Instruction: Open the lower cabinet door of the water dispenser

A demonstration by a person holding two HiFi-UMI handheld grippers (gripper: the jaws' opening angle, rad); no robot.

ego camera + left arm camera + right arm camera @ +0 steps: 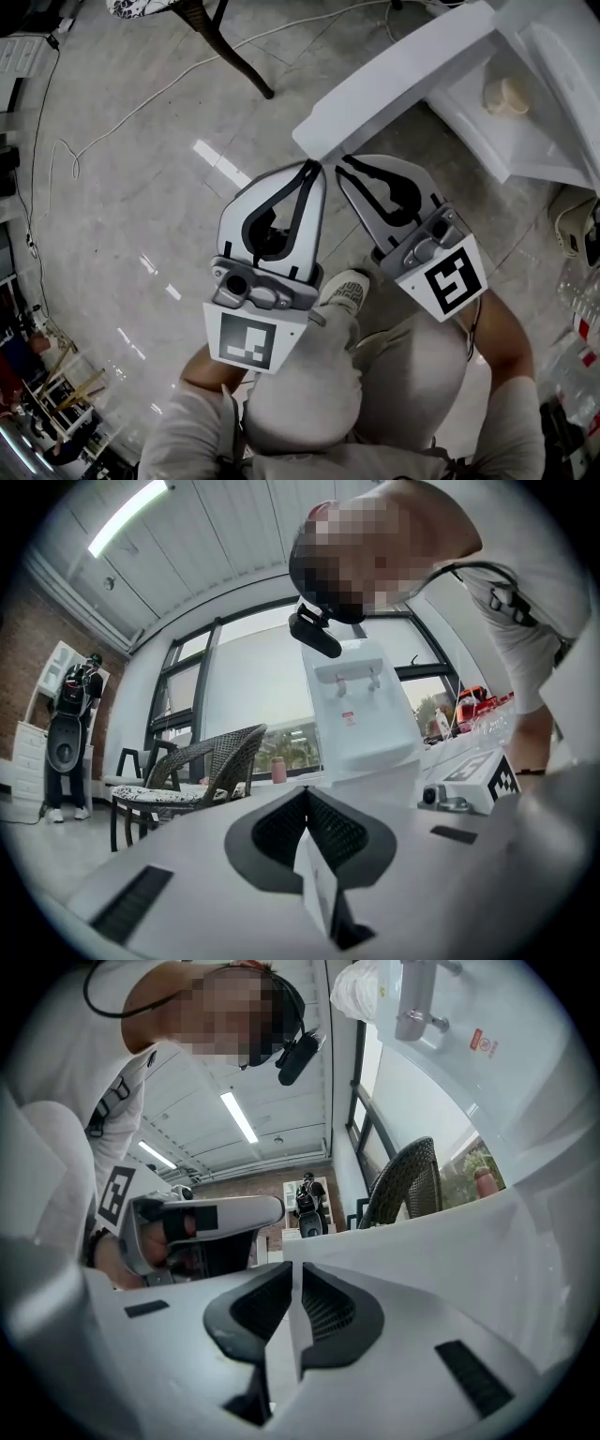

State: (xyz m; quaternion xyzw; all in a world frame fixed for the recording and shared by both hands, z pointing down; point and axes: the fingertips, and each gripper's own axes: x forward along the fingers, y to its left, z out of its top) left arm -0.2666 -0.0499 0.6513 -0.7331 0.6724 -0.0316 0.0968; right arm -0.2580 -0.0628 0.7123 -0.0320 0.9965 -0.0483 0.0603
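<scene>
1. Two claws sit near the middle of the head view, above the person's knees. Far left, a dark chair leg and a loose white cable lie on the tiled floor. Neither is involved.
2. Left claw: the jaws are drawn together with the tips meeting. Its own view shows none of the door between them. The tip lies just beside the door's free corner; contact cannot be confirmed.
3. Lower cabinet door: a white panel standing well out from the water dispenser. It runs from the hinge side at far right down to a free edge at centre, right at both claw tips.
4. Right claw: the jaws are nearly together and pinched on the door's free edge. The right gripper view shows the thin white edge running in between the pads, with the panel broadening to the right.
5. Cabinet: right of the door, its interior is exposed. A pale rounded object rests inside; what it is cannot be told.
6. Progress (judgement): the opening looks essentially done, since the door stands wide and the compartment is visible. What appears left is any last swing outward, then letting go of the edge and backing both claws away. A sideways pull while clamped could strain the hinge.
</scene>
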